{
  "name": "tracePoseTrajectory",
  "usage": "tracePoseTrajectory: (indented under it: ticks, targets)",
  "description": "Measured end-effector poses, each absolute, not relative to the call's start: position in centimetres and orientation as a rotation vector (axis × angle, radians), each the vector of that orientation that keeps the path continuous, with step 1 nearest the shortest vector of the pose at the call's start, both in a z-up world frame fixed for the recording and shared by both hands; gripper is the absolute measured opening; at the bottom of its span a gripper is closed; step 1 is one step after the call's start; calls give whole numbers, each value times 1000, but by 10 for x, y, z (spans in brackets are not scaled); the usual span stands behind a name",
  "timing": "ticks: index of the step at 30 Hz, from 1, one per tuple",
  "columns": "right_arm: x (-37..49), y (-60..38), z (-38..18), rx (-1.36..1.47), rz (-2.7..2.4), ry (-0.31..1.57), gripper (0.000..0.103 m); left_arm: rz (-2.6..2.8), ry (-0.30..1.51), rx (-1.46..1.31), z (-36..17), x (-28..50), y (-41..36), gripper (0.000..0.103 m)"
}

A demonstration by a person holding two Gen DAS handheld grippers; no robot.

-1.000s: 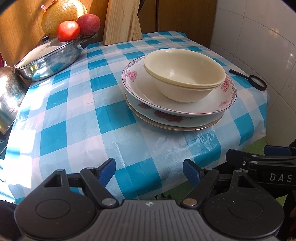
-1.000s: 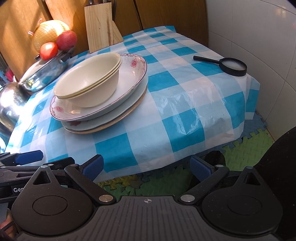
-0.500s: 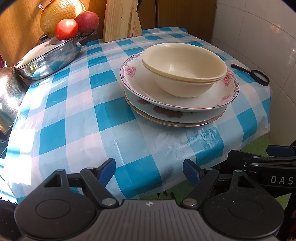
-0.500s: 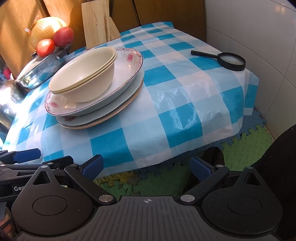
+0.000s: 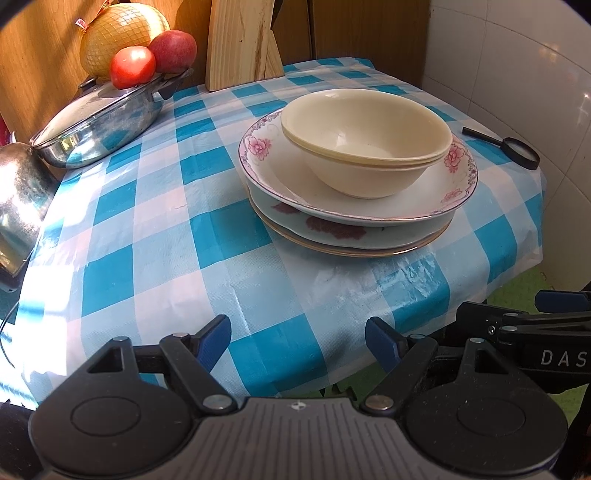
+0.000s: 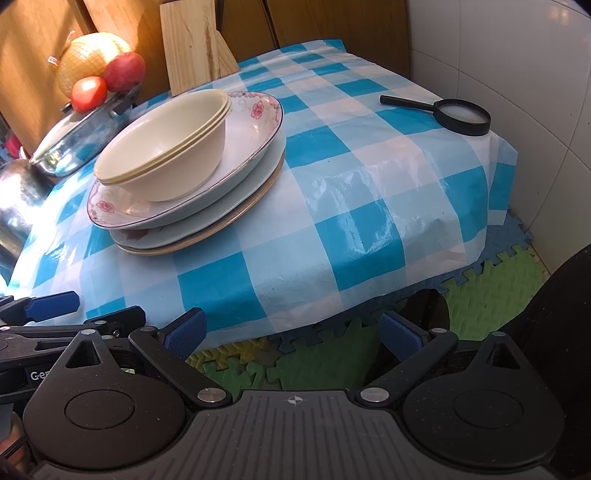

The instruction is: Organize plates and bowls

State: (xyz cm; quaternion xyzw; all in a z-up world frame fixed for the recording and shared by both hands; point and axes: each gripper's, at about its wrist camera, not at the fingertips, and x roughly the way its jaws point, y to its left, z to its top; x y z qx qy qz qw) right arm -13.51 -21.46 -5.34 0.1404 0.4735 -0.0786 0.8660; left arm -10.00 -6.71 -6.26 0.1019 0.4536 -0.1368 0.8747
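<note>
The left gripper (image 5: 298, 334) stood wide open at 6 o'clock in its own view, holding nothing, its blue pads (image 5: 214, 334) over the near edge of the table (image 5: 155, 236). The right gripper (image 6: 291, 332) was likewise wide open and empty, its pads (image 6: 400, 334) short of the table edge, above the foam floor mat (image 6: 491, 295). Each gripper showed in the other's view: the right at 4 o'clock of the left view, the left at 8 o'clock of the right view.

The table carried a blue-and-white checked cloth. On it, at about 1 o'clock in the left view and 10 o'clock in the right view, sat the stack. At the bottom lay a gold-rimmed plate (image 5: 369, 252), with a plate bearing a dark red motif (image 5: 332, 229) upon it. Above these rested a deep plate with pink flowers (image 5: 258, 147). In that plate stood the nested cream bowls (image 5: 365, 140), upright; their exact number could not be told.

A magnifier (image 6: 461, 116) lay near the table's far right corner, well apart from the stack. At 10 o'clock in the left view stood a lidded steel pan (image 5: 99, 129), with a tomato (image 5: 132, 67), an apple (image 5: 172, 51) and a netted pomelo (image 5: 118, 33) at its far end. A wooden board (image 5: 236, 40) stood at 12 o'clock against the wall.
</note>
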Motion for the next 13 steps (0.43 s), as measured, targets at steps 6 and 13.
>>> tracePoseTrajectory:
  ticks: [6,13]
  targets:
    - [-135,-214,-53,293,-165,992,102,-285,949,215,-63,-99,-67,74]
    - [-135,-214,-53,293,-164,992,102,-284,956,211,-63,-98,-66,74]
